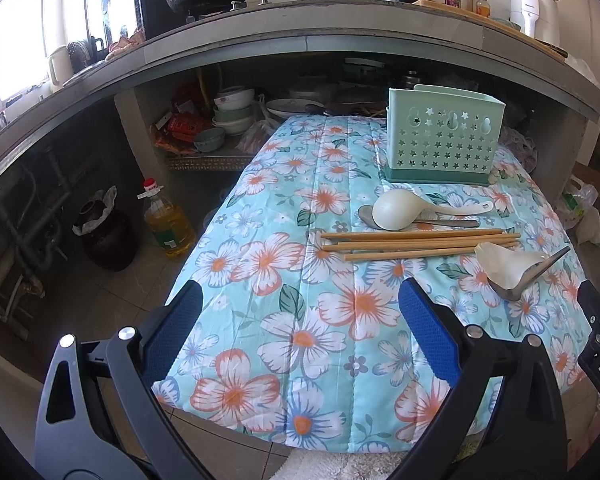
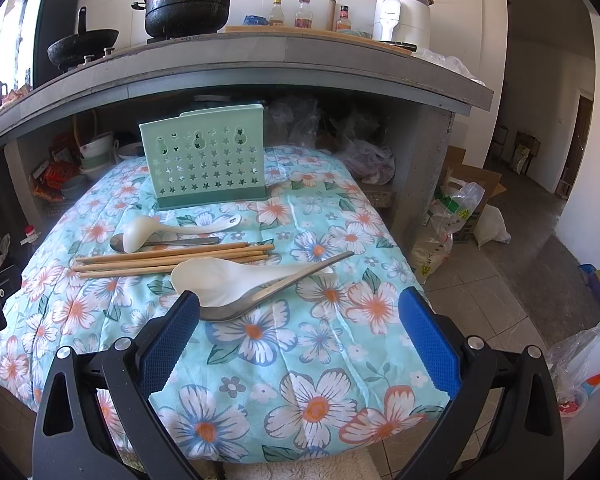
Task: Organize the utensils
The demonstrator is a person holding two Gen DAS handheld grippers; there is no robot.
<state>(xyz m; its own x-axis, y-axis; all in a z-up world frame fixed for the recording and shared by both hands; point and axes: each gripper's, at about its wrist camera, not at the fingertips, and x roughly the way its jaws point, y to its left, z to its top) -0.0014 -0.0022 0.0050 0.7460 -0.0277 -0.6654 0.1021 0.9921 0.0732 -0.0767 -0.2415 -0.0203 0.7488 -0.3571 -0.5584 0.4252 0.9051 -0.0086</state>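
A mint green perforated utensil holder (image 1: 442, 140) (image 2: 204, 158) stands at the back of the floral-cloth table (image 1: 284, 264) (image 2: 300, 344). In front of it lie a white rice spoon (image 1: 396, 210) (image 2: 140, 232) over a metal spoon (image 1: 448, 223) (image 2: 120, 243), several wooden chopsticks (image 1: 416, 242) (image 2: 168, 260), and a white ladle (image 1: 500, 266) (image 2: 228, 280) with a metal spoon (image 1: 536, 276) (image 2: 276, 292) lying across it. My left gripper (image 1: 300, 308) is open and empty, short of the chopsticks. My right gripper (image 2: 300, 312) is open and empty, its left fingertip (image 2: 180, 312) next to the metal spoon's bowl.
A concrete counter (image 1: 340, 28) (image 2: 260, 64) with pots and bottles overhangs behind the table. Bowls and plates (image 1: 232, 116) fill the shelf below it. An oil bottle (image 1: 168, 220) and a dark jar (image 1: 108, 236) stand on the floor at left. Bags and a box (image 2: 460, 208) lie at right.
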